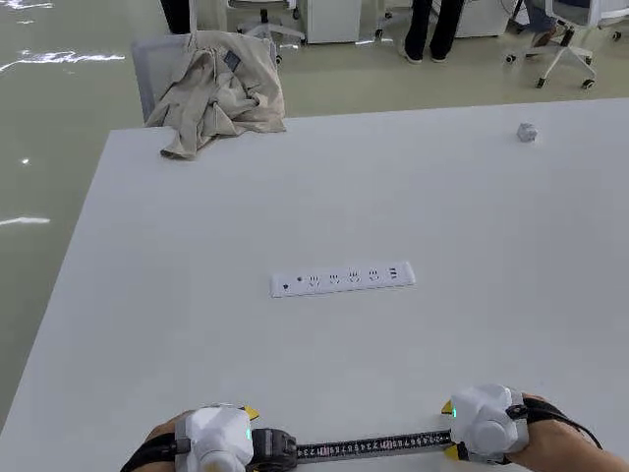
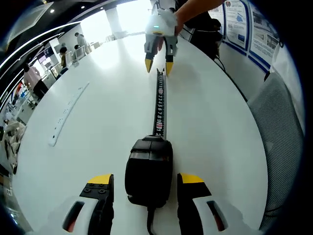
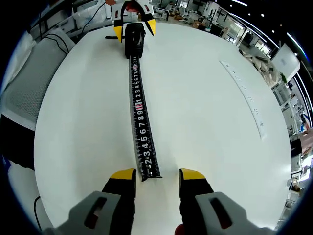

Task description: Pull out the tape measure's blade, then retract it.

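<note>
Left gripper (image 2: 145, 179) is held open astride the case (image 2: 149, 166); right gripper (image 3: 156, 174) is spread around the blade (image 3: 139, 117) tip, nothing gripped.

Looks like an open-plan office: white swivel chairs on castors (image 1: 568, 44), glossy pale-green floor (image 1: 59, 147), big white worktable (image 1: 197, 246), printed wall posters (image 2: 238, 20)
</note>
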